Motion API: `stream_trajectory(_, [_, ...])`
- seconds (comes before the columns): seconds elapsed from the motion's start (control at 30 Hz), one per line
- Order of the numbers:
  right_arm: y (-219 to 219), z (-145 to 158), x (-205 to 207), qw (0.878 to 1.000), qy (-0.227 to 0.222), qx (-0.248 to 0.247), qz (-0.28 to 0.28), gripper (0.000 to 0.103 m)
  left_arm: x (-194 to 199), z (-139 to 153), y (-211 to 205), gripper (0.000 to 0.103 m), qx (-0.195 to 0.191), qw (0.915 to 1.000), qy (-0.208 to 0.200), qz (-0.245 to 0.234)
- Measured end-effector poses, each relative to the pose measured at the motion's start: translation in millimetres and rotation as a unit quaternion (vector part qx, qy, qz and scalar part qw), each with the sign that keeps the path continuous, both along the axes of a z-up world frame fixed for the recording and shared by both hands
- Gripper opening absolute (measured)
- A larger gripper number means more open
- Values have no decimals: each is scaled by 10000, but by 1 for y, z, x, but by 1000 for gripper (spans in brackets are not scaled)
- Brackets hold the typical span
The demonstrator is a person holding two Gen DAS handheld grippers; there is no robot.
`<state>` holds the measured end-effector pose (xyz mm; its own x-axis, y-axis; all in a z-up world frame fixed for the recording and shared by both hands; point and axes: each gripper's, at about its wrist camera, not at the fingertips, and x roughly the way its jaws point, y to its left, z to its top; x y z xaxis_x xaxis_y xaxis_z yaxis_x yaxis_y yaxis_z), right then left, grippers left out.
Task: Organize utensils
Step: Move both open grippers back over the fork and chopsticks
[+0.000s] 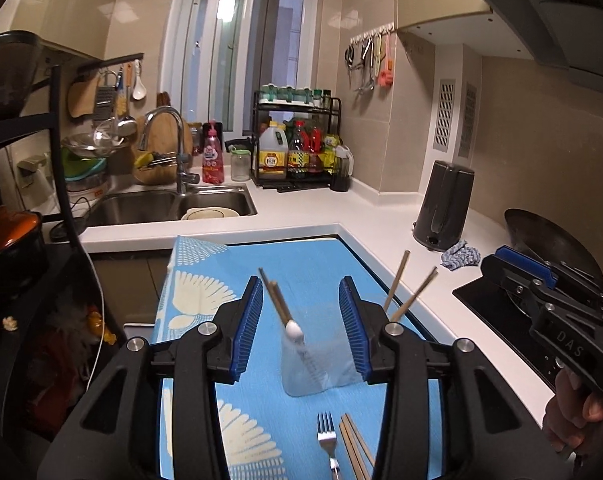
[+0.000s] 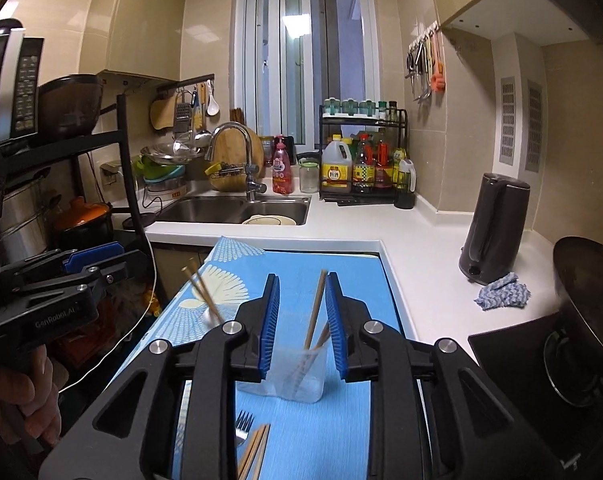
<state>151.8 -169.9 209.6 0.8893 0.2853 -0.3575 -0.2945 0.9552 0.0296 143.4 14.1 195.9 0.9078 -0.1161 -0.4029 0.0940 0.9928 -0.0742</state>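
Observation:
A clear plastic cup (image 1: 321, 364) stands on the blue patterned mat (image 1: 205, 280); it also shows in the right wrist view (image 2: 297, 376). Several wooden chopsticks (image 1: 399, 284) and a white-tipped utensil (image 1: 294, 330) lean in it. My left gripper (image 1: 301, 320) is open above the cup, with the leaning sticks between its jaws but not touching. My right gripper (image 2: 303, 320) is narrowly open around one upright chopstick (image 2: 315, 312), apparently without clamping it. A metal fork (image 1: 328, 444) and a pair of chopsticks (image 1: 355, 452) lie flat on the mat near me, also in the right wrist view (image 2: 243, 428).
A white counter (image 2: 421, 248) wraps around the mat, with a sink (image 2: 237, 208) at the back, a dark kettle (image 2: 495, 228), a blue rag (image 2: 503, 292) and a wok (image 2: 589, 312) on the stove at right. A black rack with pots (image 2: 81, 216) stands at left.

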Motion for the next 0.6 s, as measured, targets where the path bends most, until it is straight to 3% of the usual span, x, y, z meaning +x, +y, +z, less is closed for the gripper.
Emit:
stream_trajectory(0.23, [-8,-26,-75,9998,-124,-86,125,25,-65,-44,-1,40,-59,9998,-7,181])
stream_trajectory(0.37, [-10,-62,-109,9998,-37,-140,100,25,-92,-78,-10,40,70,9994,-16,347])
stream_trajectory(0.6, [-3,-134,-134,9980,533,-286,179,25,-120,-131,-15,40,-145,9984,366,401])
